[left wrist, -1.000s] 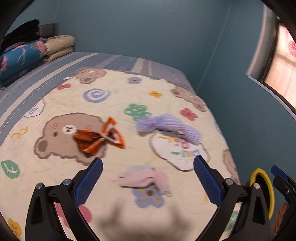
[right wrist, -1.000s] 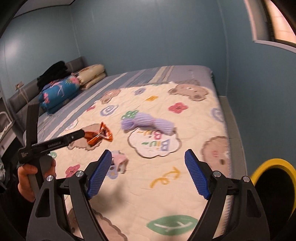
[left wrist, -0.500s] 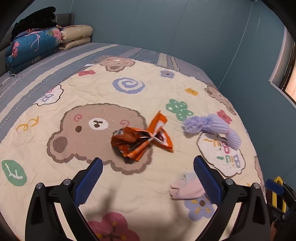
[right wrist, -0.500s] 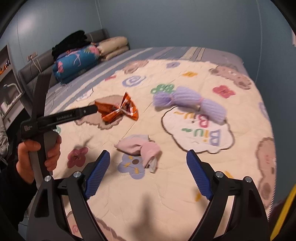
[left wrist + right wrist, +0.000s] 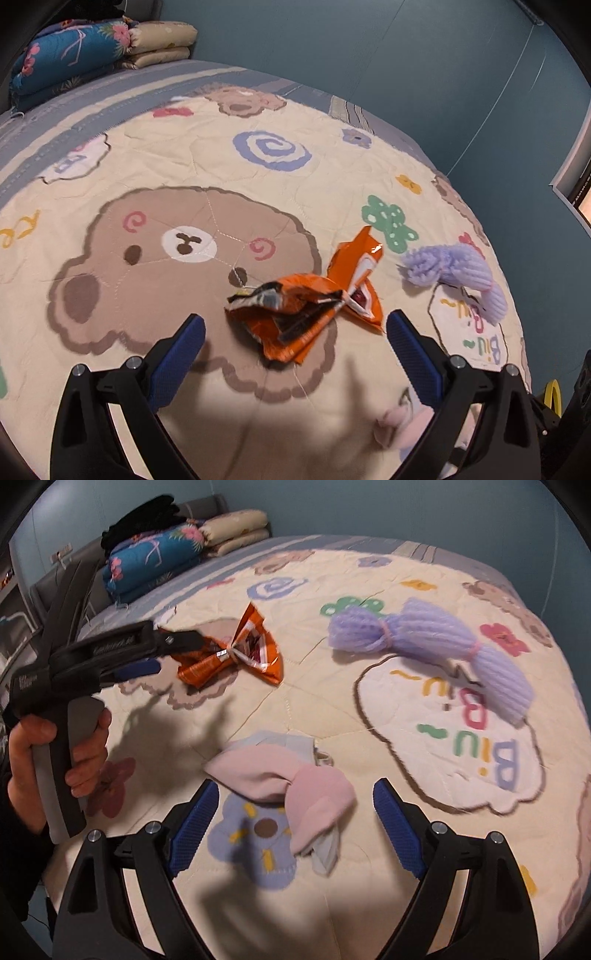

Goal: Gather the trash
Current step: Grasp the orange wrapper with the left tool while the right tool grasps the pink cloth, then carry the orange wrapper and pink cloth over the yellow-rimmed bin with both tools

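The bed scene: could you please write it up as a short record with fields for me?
surface: quilt with bear and flower prints
trash: orange wrapper, crumpled, lying on the bear print
other items: purple foam net; pink cloth
left gripper: open, empty, just short of the wrapper
right gripper: open, empty, pointing at the pink cloth
background: folded bedding at the far end of the bed
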`<state>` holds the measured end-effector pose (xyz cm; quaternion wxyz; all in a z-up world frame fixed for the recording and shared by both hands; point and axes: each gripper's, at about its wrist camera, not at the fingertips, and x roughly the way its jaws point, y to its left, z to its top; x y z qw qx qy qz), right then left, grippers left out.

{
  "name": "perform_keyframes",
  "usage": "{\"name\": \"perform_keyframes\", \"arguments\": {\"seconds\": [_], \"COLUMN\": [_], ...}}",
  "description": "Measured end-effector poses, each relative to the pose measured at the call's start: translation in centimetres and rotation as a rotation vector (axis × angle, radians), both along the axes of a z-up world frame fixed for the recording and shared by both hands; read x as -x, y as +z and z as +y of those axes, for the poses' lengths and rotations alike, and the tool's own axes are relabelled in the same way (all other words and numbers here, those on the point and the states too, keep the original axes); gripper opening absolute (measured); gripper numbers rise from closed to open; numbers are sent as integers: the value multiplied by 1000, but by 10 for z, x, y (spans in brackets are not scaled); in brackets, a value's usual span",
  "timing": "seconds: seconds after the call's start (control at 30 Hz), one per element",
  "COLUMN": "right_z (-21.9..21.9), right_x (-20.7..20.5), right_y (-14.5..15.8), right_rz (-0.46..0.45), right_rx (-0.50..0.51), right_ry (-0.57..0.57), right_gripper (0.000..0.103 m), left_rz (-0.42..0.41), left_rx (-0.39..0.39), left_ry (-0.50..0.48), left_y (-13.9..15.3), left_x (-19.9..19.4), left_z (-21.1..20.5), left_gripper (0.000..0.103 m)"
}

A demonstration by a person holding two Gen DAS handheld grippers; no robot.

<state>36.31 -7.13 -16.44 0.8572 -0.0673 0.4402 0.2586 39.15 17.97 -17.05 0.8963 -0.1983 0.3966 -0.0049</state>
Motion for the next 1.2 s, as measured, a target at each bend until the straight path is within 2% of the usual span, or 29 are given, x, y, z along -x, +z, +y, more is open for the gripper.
{"name": "perform_keyframes", "arguments": {"seconds": [0.1, 0.13, 0.27, 0.3, 0.37, 0.47, 0.6, 0.7, 0.87, 1.2], "right_z": [8, 10, 17, 17, 18, 20, 21, 18, 11, -20], "right_x": [-8, -10, -15, -15, -16, -20, -27, -28, -19, 23], "right_y": [-11, -15, -26, -27, -27, -27, -30, -29, -18, 34], "right_rz": [15, 23, 41, 41, 44, 63, 103, 112, 126, 76], "right_rx": [17, 26, 48, 43, 36, 23, 26, 4, -35, -93], "right_ry": [12, 16, 28, 28, 28, 25, 5, -12, -20, -25], "right_gripper": [81, 79, 66, 62, 55, 41, 25, 20, 19, 19], "left_rz": [18, 22, 49, 46, 44, 45, 44, 38, 18, -52], "left_rx": [30, 26, -16, -19, -19, -8, -30, -24, -27, -15], "left_ry": [-13, -13, -34, -35, -36, -37, -40, -40, -58, -99], "left_y": [-11, -14, -27, -28, -29, -30, -29, -27, -15, 25], "left_x": [-10, -12, -19, -19, -19, -21, -23, -23, -12, 25], "left_z": [-1, -2, -10, -11, -10, -9, -14, -16, -19, -28], "left_gripper": [94, 88, 55, 51, 32, 17, 11, 7, 5, 5]}}
